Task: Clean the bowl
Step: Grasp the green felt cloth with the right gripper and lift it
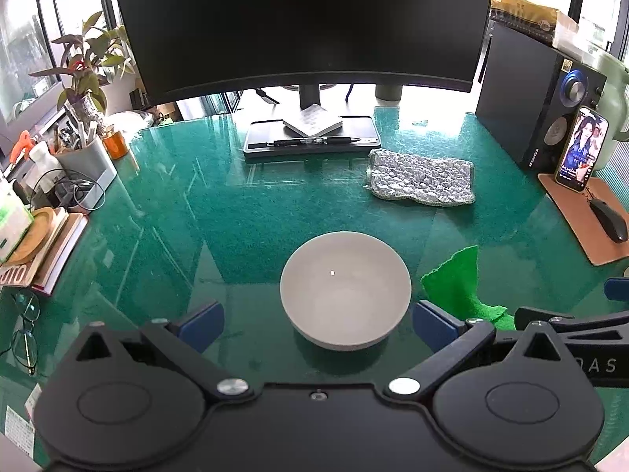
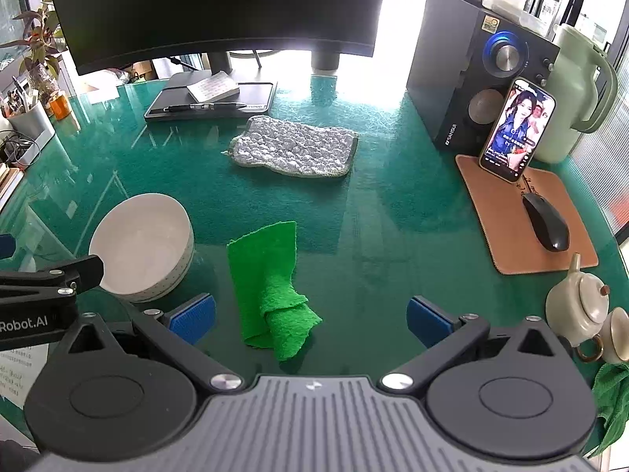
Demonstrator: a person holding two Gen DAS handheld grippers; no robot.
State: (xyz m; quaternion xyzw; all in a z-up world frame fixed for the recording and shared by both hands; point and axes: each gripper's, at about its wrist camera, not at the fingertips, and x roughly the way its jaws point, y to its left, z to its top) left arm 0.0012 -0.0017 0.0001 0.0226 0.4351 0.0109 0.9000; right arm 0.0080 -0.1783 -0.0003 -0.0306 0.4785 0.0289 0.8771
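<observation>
A white bowl (image 1: 346,295) stands upright on the green glass-topped desk, just ahead of my left gripper (image 1: 318,324), which is open and empty with its blue pads either side of the bowl's near edge. The bowl also shows at the left in the right wrist view (image 2: 143,246). A crumpled green cloth (image 2: 271,287) lies on the desk right of the bowl, between and just ahead of the pads of my right gripper (image 2: 310,320), which is open and empty. The cloth also shows in the left wrist view (image 1: 460,283).
A silver scouring cloth (image 2: 295,147) lies further back. A monitor (image 1: 298,19) with a pen on its base stands behind. A speaker (image 2: 479,74), phone (image 2: 517,129), mouse (image 2: 546,226) on a pad and teapot (image 2: 576,301) are right. A pen holder (image 1: 84,161), books and glasses (image 1: 25,330) are left.
</observation>
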